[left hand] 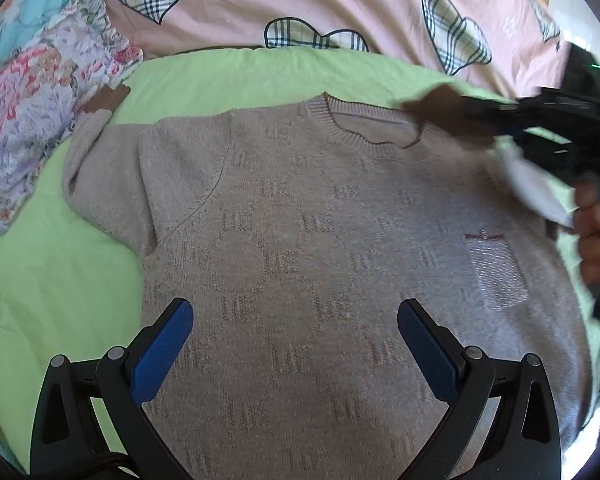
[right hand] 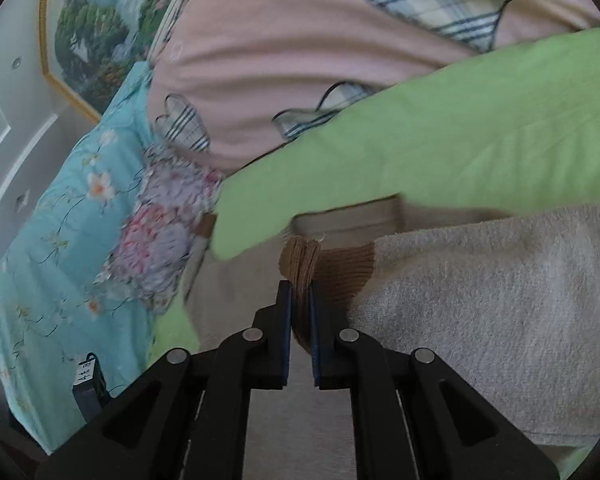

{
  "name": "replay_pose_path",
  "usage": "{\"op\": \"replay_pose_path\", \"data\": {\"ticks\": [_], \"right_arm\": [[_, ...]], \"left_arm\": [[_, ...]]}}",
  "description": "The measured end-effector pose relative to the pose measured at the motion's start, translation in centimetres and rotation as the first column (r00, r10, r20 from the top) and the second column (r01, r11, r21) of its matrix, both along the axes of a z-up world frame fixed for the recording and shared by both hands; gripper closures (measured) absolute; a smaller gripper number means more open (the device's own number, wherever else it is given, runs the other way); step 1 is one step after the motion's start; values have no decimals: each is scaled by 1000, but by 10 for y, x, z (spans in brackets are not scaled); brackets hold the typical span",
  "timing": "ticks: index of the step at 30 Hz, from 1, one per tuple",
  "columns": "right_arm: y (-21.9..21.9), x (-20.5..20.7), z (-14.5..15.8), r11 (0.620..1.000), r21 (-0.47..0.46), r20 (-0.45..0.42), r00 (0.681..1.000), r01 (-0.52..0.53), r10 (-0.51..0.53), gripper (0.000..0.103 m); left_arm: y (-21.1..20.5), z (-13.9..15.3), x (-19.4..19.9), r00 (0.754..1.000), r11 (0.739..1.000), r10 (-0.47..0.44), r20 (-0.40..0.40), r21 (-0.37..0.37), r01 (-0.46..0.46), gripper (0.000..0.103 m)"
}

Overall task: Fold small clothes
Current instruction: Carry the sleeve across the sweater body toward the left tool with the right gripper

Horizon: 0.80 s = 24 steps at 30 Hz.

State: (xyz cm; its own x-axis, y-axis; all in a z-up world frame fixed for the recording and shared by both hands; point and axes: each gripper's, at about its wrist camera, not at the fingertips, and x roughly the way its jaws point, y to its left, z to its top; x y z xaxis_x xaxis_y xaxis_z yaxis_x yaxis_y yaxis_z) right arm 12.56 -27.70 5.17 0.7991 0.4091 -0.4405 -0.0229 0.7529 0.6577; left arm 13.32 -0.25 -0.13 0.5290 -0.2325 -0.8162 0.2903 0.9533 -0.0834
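Left wrist view
Sweater (left hand: 300,220): lay flat on the green sheet (left hand: 52,264), collar at 12 o'clock.
Left gripper (left hand: 294,344): released, empty above the hem.

Right wrist view
Right gripper (right hand: 299,300): clenched on the brown cuff (right hand: 300,264).
Risk: the thin pinch could slip, dropping the sleeve askew.

The beige sweater (left hand: 300,240) lies flat across the green sheet (left hand: 60,272), so the space above its body is open to a gripper, and a bare strip of sheet runs along its left side. A floral cloth (left hand: 32,120) is heaped at the far left (touching the sleeve end there), and the pink quilt (left hand: 300,4) banks up just beyond the collar. The right gripper (right hand: 299,292), clamped on the brown cuff (right hand: 304,260), crosses over the sweater's right shoulder and blocks that side.
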Motion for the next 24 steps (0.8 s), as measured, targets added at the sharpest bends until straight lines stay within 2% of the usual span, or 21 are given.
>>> {"op": "replay_pose_path", "data": {"ticks": [4,6,9,10,11,12,14,18,21,22,23,24], "right_arm": [[67,38,-17,990,64,-19,991,-128,130,94],[87,52,-25,983,71,-43,984,-171,174,94],[100,67,-41,981,64,-110,976,-181,187,87],[100,68,-47,981,73,-123,974,-180,188,70],[99,67,-50,982,84,-130,975,-168,178,59],[99,65,-52,983,98,-127,977,-157,168,43],[94,52,-49,981,120,-87,982,-154,165,42],[78,8,-36,995,73,-26,997,-71,73,42],[60,-33,-29,998,63,14,1000,11,-12,42],[54,-43,-28,997,64,19,999,33,-35,42],[48,-57,-29,996,62,21,997,67,-68,42],[43,-66,-29,994,58,20,995,95,-97,42]], "left_arm": [[14,-1,1,1000,997,-1,-22,-75,-1,1],[20,-3,5,1000,995,3,-29,-98,-6,1],[23,-7,13,999,991,9,-45,-129,-15,1],[24,-11,17,998,989,9,-59,-146,-17,1],[23,-14,22,997,988,8,-73,-155,-19,1],[21,-19,28,996,986,4,-91,-168,-19,1],[17,-25,37,993,982,-9,-119,-191,-14,1],[3,-39,65,981,967,-33,-189,-255,-17,1],[-7,-39,84,982,956,-38,-183,-293,-17,3],[-10,-40,89,984,954,-40,-176,-301,-15,5],[-11,-43,94,984,952,-41,-172,-307,-14,12],[-14,-43,100,986,948,-43,-163,-318,-11,36]]}}
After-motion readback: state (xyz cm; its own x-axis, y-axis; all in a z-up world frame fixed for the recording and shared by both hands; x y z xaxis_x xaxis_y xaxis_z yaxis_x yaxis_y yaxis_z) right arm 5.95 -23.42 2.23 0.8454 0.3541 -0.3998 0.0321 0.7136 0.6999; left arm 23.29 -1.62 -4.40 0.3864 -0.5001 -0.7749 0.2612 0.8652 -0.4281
